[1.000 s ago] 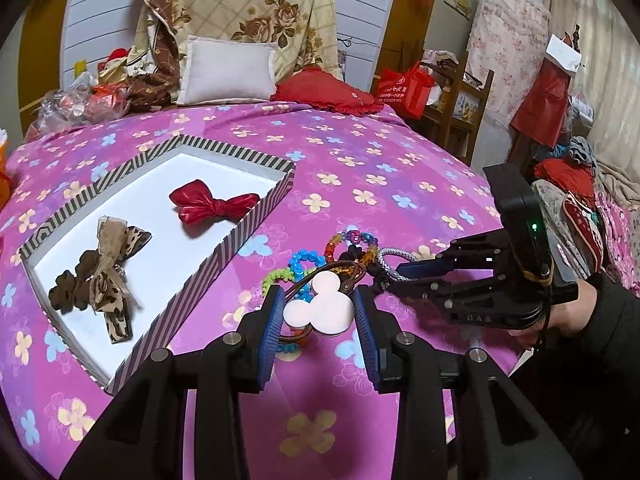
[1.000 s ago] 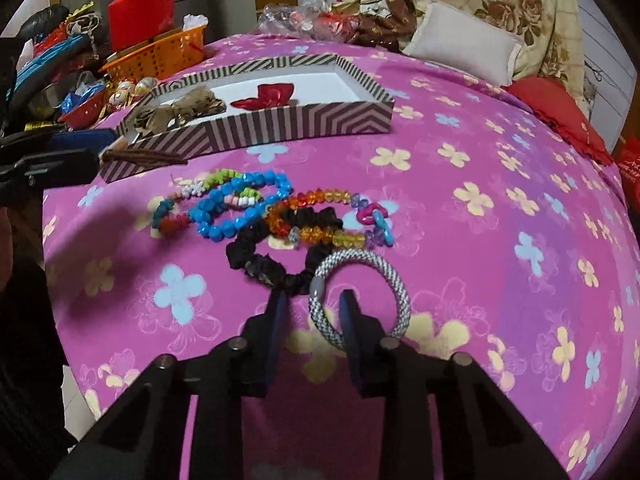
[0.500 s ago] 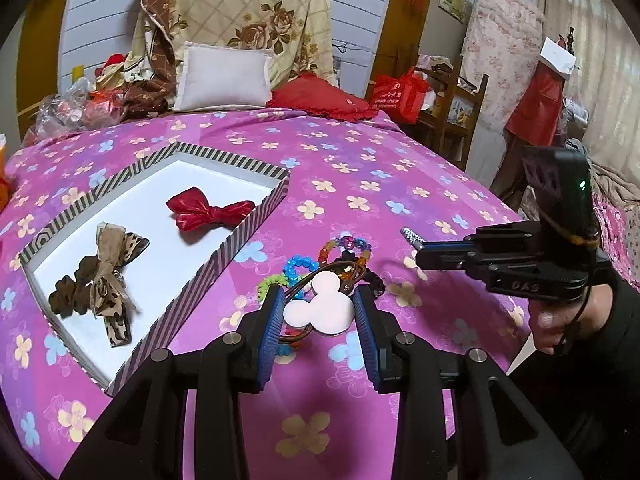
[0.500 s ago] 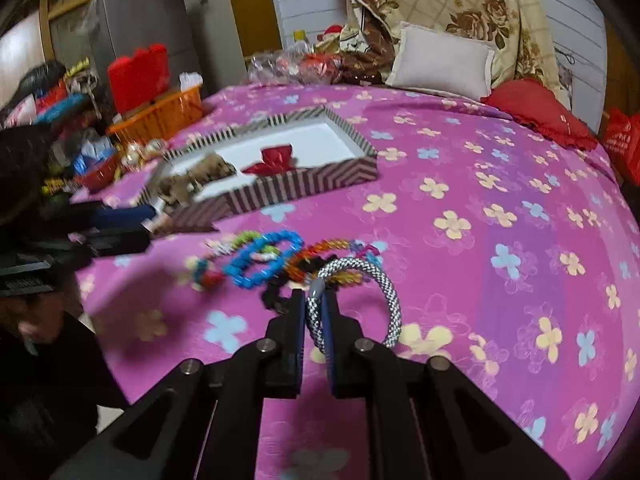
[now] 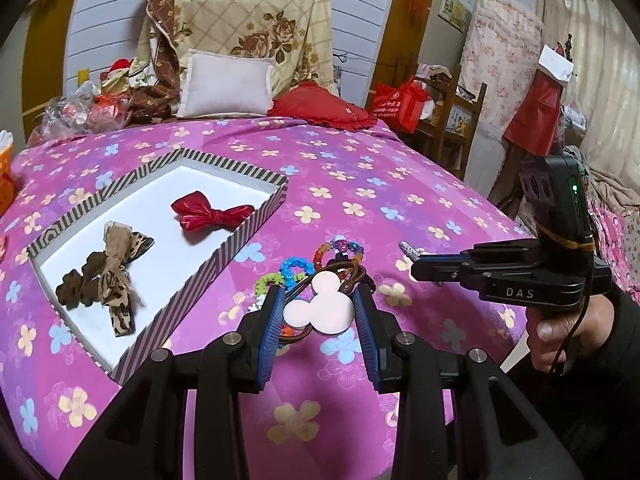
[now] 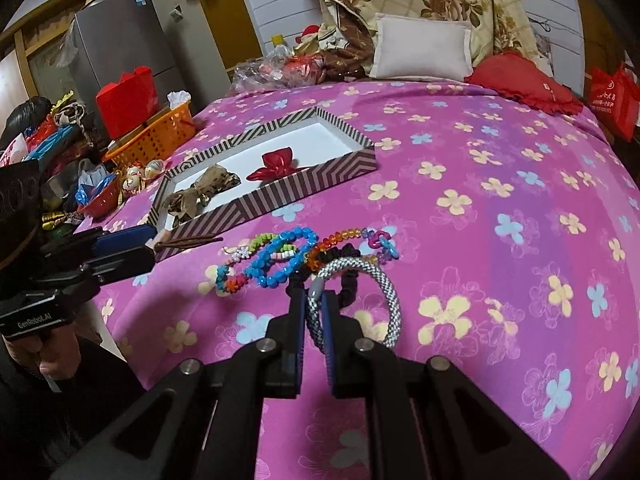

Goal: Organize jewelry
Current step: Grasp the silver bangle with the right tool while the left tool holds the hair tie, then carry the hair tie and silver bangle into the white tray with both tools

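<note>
My left gripper (image 5: 318,304) is shut on a white mouse-head ornament (image 5: 320,310) with brown cords, held above the pink bedspread. My right gripper (image 6: 316,300) is shut on a silver-and-white rope bracelet (image 6: 380,280), lifted above the bed; it also shows in the left wrist view (image 5: 416,266). A pile of beaded bracelets (image 6: 280,258) and a black scrunchie (image 6: 346,276) lie on the bed. The striped tray (image 5: 244,236) holds a red bow (image 5: 212,214) and a leopard bow (image 5: 116,272).
An orange basket (image 6: 160,136), a red box (image 6: 128,100) and clutter stand left of the bed. A white pillow (image 5: 226,84) and red cushion (image 5: 324,108) lie at the bed's far end. Chairs and red bags are at the right.
My right gripper closed on the rope bracelet and lifted it off the bed, away from the pile. My left gripper stayed shut on the white ornament.
</note>
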### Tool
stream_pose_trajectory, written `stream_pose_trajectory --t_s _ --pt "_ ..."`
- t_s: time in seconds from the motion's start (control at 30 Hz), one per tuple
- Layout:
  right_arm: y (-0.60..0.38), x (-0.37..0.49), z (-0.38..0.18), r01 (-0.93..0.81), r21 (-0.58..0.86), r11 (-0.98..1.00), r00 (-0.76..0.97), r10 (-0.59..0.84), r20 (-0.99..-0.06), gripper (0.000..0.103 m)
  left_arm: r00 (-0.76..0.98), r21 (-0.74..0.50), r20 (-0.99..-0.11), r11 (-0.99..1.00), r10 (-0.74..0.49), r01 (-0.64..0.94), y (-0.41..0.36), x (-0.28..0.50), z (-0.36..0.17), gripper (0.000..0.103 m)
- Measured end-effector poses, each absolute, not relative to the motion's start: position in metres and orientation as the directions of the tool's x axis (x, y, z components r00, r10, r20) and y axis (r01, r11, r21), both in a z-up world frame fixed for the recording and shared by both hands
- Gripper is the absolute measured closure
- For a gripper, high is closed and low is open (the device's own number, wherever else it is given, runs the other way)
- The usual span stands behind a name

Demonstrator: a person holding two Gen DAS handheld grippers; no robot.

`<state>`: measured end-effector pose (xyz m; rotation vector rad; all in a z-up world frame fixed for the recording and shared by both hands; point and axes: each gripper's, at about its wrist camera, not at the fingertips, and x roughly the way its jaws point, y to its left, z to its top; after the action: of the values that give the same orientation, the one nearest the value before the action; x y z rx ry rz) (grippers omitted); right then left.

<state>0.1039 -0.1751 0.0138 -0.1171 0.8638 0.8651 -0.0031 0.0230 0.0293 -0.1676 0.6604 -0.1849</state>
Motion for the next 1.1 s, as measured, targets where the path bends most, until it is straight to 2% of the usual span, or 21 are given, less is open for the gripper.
stream_pose_trajectory --t_s 1.1 --pt "-0.159 0.107 0.009 -0.700 0.221 0.679 0.354 0.599 -0.718 0.094 0.794 -0.232 -0.578 0.971 -0.189 0.062 0.036 -0.005 0.034 0.090"
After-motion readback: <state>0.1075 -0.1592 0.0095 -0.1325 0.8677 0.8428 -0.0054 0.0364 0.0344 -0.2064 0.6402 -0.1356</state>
